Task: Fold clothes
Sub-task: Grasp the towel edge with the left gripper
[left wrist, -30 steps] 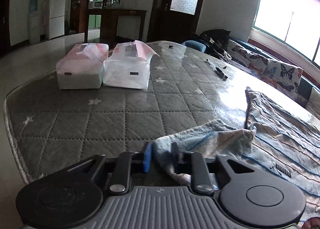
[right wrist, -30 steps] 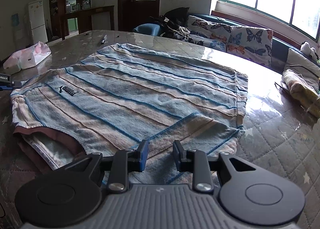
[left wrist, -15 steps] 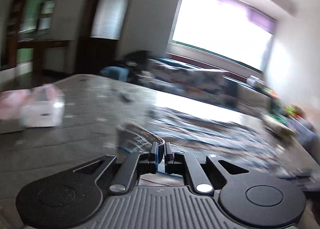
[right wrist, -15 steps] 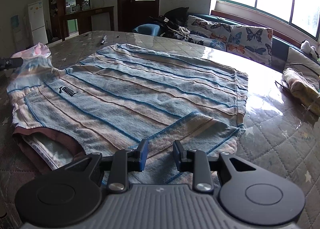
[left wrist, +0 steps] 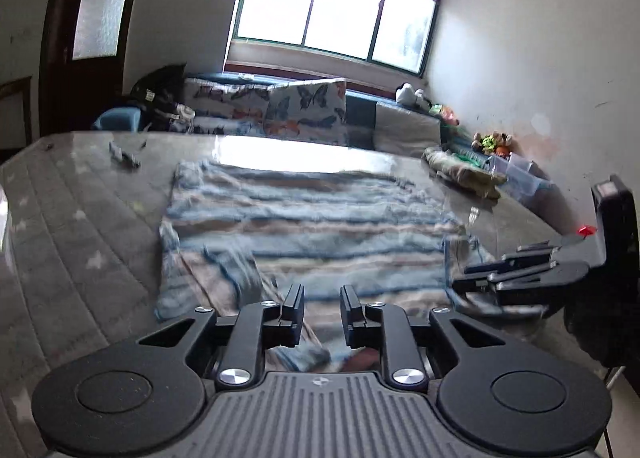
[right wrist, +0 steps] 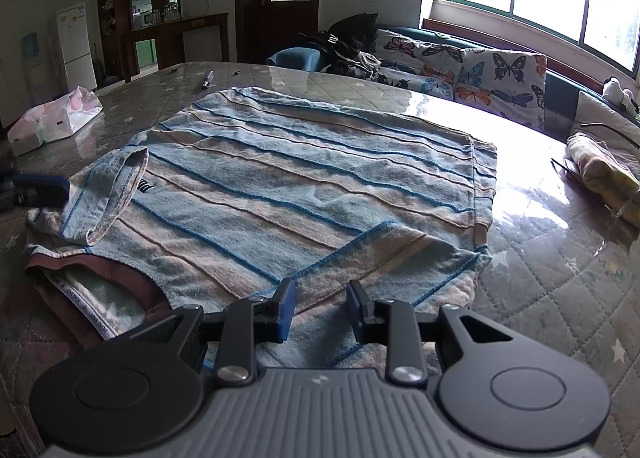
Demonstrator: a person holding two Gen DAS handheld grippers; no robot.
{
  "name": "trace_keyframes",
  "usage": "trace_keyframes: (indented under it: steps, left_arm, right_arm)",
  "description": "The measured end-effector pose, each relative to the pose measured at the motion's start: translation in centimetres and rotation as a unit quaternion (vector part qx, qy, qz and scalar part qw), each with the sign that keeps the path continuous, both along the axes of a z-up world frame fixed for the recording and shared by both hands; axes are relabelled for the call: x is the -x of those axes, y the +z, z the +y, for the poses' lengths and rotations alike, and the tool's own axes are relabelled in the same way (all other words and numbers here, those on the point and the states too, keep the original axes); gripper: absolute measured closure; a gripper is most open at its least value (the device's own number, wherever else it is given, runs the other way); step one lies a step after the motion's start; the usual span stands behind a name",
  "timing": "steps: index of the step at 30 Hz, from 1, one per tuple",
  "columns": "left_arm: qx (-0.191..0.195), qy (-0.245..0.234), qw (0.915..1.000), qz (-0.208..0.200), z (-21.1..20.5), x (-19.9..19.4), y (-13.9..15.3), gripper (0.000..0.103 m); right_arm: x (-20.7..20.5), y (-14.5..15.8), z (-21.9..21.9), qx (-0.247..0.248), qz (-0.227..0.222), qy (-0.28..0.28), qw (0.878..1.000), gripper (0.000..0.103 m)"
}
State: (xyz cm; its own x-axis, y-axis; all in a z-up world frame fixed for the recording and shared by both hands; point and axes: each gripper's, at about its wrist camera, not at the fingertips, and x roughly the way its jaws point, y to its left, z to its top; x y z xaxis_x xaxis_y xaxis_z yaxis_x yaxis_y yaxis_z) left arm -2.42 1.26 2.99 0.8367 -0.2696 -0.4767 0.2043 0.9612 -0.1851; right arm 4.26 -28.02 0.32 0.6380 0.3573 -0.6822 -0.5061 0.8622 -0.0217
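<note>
striped shirt [right wrist: 320, 186] lies flat on the quilted surface [right wrist: 560, 278]. left tool [left wrist: 320, 298] has just parted, holding nothing; right tool [right wrist: 320, 298] hovers parted, empty. the freshly folded sleeve [right wrist: 116, 194] beside the left tool might spring back.

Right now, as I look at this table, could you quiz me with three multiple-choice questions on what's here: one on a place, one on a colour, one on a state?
1. Where are the white tissue packs?
A. On top of the shirt
B. On the quilted surface, off to the shirt's side
C. On the sofa

2. What colour are the shirt's darkest thin stripes?
A. Green
B. Red
C. Blue

3. How does the sleeve nearest the tissue packs lie?
A. Folded in over the shirt's front
B. Spread flat outward
C. Hanging off the edge

Answers:
1. B, since the packs sit on the quilted top, clear of the cloth.
2. C, since blue lines cross the pale fabric.
3. A, since its cuff rests on the chest.
</note>
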Motion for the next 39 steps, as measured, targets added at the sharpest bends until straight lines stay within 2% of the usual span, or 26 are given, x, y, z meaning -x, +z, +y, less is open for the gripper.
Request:
trace_keyframes:
  steps: [4,8,10,18,22,28,32,35,39]
  left_arm:
    - [0.002,0.039,0.9992,-0.004,2.5,-2.5,0.7,0.082]
    - [-0.007,0.090,0.9957,0.021,5.0,-5.2,0.0,0.086]
    - [-0.013,0.098,0.9945,0.033,5.8,-6.2,-0.6,0.087]
    - [-0.024,0.084,0.9938,0.069,5.4,-8.8,-3.2,0.088]
    - [-0.029,0.080,0.9943,0.065,4.8,-8.8,-3.4,0.087]
    - [-0.031,0.060,0.9969,0.039,4.1,-6.5,-1.9,0.087]
    - [-0.037,0.027,0.9983,0.037,2.9,-4.5,-1.4,0.084]
    - [-0.048,0.005,0.9980,0.042,1.7,-3.4,-1.7,0.071]
    - [-0.060,-0.025,0.9964,0.055,0.2,-2.4,-2.2,0.071]
  right_arm:
    - [-0.1,0.0,-0.1,0.001,-0.001,-0.002,1.000,0.070]
    - [-0.1,-0.1,-0.3,-0.004,0.000,-0.005,1.000,0.070]
    - [-0.2,-0.1,-0.3,-0.003,0.000,-0.005,1.000,0.070]
    - [-0.4,-0.1,-0.1,-0.006,0.001,-0.006,1.000,0.069]
    - [-0.4,-0.1,-0.1,-0.007,0.002,-0.008,1.000,0.069]
    - [-0.4,-0.2,-0.1,-0.008,0.002,-0.011,1.000,0.069]
    - [-0.4,-0.2,-0.1,-0.008,0.002,-0.011,1.000,0.068]
    - [-0.4,-0.2,-0.1,-0.009,0.002,-0.012,1.000,0.068]
    - [-0.3,-0.2,-0.2,-0.009,0.001,-0.012,1.000,0.068]
